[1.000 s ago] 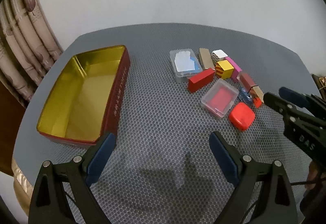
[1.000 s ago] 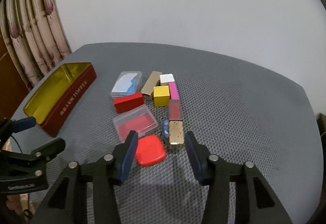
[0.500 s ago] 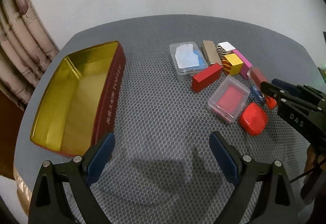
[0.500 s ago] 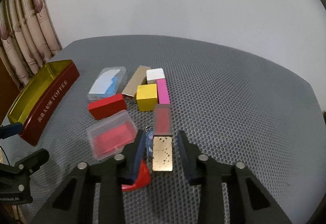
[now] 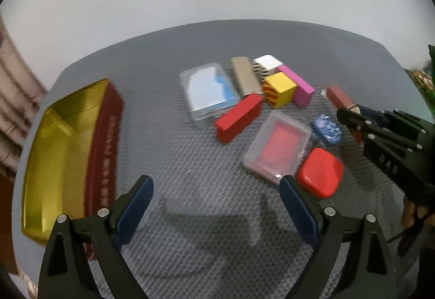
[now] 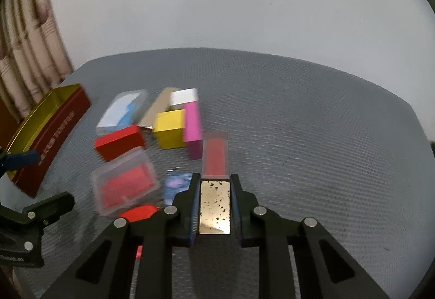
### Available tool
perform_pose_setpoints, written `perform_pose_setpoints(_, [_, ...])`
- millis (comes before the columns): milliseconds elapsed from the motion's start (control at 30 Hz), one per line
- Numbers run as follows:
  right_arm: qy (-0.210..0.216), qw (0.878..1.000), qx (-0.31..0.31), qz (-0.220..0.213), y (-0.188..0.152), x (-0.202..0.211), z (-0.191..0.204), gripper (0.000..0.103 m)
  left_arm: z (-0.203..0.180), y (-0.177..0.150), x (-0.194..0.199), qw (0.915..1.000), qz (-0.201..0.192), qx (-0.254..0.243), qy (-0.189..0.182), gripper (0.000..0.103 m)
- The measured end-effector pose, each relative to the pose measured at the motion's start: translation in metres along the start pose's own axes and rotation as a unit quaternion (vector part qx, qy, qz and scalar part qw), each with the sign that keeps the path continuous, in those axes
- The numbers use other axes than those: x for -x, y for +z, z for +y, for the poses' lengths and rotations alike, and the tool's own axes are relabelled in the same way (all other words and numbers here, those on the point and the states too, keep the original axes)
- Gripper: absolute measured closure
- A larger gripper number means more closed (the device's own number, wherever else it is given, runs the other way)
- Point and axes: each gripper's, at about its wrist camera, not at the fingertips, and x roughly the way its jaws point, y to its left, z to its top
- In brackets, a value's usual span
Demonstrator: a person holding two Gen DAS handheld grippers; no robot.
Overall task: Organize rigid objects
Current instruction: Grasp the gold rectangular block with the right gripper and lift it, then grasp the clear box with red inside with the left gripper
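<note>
My right gripper is closing its jaws on the gold speckled cap of a red tube that lies on the grey mesh table; both pads touch the cap's sides. In the left wrist view the right gripper reaches in from the right, at the tube's near end. My left gripper hangs open over bare table, with nothing between its fingers. It is between the red-and-gold tin on the left and a red rounded case on the right.
Clustered beside the tube are a clear box with red contents, a blue patterned piece, a red block, a yellow cube, a pink bar, a tan bar, a white cube and a clear box with blue contents. Curtains hang at the left.
My right gripper came down onto the gold-capped tube and its jaws narrowed from wide apart to touching the cap. My left gripper drifted lower toward the objects and stayed open.
</note>
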Motion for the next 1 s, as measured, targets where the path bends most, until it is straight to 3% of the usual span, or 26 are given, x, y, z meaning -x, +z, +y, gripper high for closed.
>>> perform_pose_setpoints(167, [-0.029, 0.999, -0.022, 0.006, -0.006, -0.003, -0.027, 0.083, -0.009, 0.013, -0.012, 0.9984, 0.009, -0.039, -0.040, 0.011])
perform_pose_setpoints(333, [-0.046, 0.998, -0.038, 0.014, -0.017, -0.007, -0.043, 0.083, -0.019, 0.023, -0.032, 0.9944, 0.047, -0.058, -0.074, 0.011])
perform_pose_setpoints(433, [-0.041, 0.998, -0.047, 0.015, -0.020, -0.015, -0.043, 0.083, -0.026, 0.027, -0.044, 0.9948, 0.051, -0.064, -0.060, 0.011])
perform_pose_setpoints(600, [-0.044, 0.998, -0.042, 0.009, -0.017, -0.022, -0.037, 0.083, -0.027, 0.038, -0.054, 0.9946, 0.051, -0.050, -0.075, 0.011])
perform_pose_setpoints(733, [-0.041, 0.998, -0.050, 0.006, -0.016, -0.025, -0.036, 0.082, -0.032, 0.040, -0.070, 0.9944, 0.068, -0.057, -0.058, 0.011])
perform_pose_setpoints(867, [-0.037, 0.998, -0.054, 0.005, -0.016, -0.025, -0.040, 0.082, -0.028, 0.040, -0.072, 0.9955, 0.062, -0.034, -0.063, 0.012])
perform_pose_setpoints(1000, [-0.043, 0.998, -0.049, 0.007, -0.017, -0.027, -0.039, 0.082, -0.031, 0.038, -0.067, 0.9963, 0.049, -0.034, -0.061, 0.028])
